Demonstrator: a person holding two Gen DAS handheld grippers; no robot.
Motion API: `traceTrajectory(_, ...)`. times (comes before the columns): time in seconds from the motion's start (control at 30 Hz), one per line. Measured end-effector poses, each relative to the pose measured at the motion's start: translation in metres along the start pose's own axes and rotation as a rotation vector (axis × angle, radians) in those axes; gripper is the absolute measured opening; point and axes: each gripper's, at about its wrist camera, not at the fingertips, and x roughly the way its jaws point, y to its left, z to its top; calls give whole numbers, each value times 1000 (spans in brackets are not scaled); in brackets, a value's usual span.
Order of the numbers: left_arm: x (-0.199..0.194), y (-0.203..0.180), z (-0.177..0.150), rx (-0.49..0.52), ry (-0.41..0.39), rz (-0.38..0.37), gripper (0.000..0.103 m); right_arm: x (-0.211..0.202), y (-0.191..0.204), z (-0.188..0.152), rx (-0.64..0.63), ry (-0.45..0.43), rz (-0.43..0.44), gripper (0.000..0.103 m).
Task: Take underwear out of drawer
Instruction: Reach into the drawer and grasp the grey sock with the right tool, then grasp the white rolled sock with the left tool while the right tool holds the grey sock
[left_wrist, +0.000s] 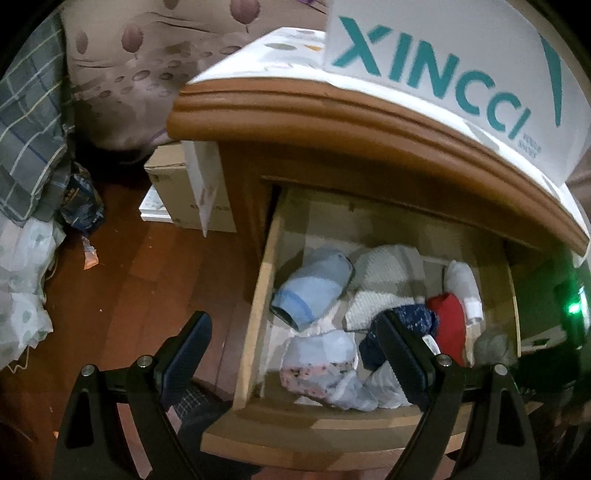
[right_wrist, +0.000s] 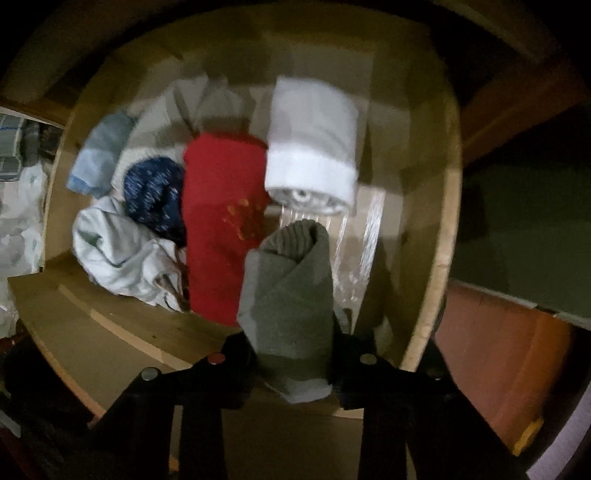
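both fingers of the right gripper (right_wrist: 295, 354) pinch a rolled grey-green fabric bundle of underwear (right_wrist: 291, 306) above the open light wooden drawer (right_wrist: 436, 229), beside a folded red cloth (right_wrist: 218, 221). left gripper (left_wrist: 295, 347) hovers spread wide and holds nothing, over the drawer's left wall.

Drawer (left_wrist: 258, 295): light wood, pulled open, lower centre of left wrist frame, fills right wrist frame.
Grey rolled underwear (right_wrist: 291, 314): upright roll, lower centre of right wrist frame, clamped between right gripper (right_wrist: 295, 363) fingers, raised above drawer floor.
Red roll (right_wrist: 221, 221): centre, lying lengthwise.
White roll (right_wrist: 314, 147): upper centre.
Navy speckled roll (right_wrist: 155, 192): left of red.
Light blue roll (right_wrist: 99, 155): upper left.
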Motion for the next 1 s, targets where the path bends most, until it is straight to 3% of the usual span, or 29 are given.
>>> traceTrajectory(0.2, 10, -17, -5, 54, 52, -17, 89, -39, -10, -12, 8, -147, 19, 31)
traceTrajectory(0.4, 17, -38, -13, 116, 122, -96, 89, -63, -21, -32, 22, -304, 67, 31)
traceTrajectory(0.53, 28, -50, -16, 138, 177, -128, 89, -62, -30, -42, 60, -357, 65, 31)
traceTrajectory(0.67, 39, -58, -19, 144, 206, -96, 89, -68, -47, -47, 117, -394, 59, 31)
traceTrajectory(0.77, 46, -67, -24, 154, 238, -92, 89, -77, -46, -50, 113, -461, 36, 31)
traceTrajectory(1.0, 57, -87, -28, 176, 298, -100, 89, -81, -43, -51, 100, -506, 38, 31)
